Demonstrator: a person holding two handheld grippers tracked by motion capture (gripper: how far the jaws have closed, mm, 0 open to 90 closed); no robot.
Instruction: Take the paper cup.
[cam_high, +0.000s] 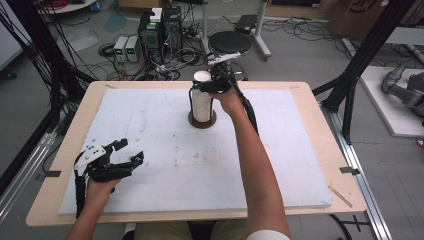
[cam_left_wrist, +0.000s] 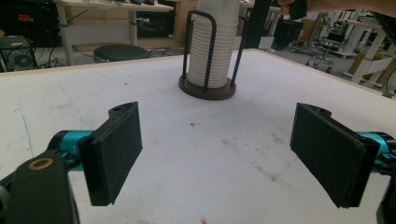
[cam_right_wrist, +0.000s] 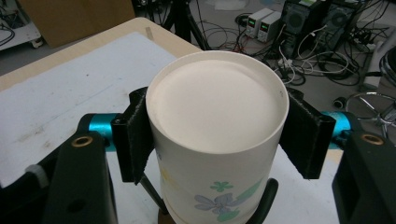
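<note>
right claw (cam_right_wrist: 217, 140): pinched the top paper cup (cam_right_wrist: 217, 116), pads on both sides of its upturned base
cup stack (cam_high: 202, 97): upside down in wire holder (cam_left_wrist: 208, 88), near far edge of bench (cam_high: 70, 125), roughly mid-width
left claw (cam_left_wrist: 217, 154): spread wide, nothing between, probably just above bench near left front corner

The right gripper (cam_high: 212, 86), arm outstretched, has its jaws clamped, while the left gripper (cam_high: 131, 152) rests low with jaws spread wide.
</note>
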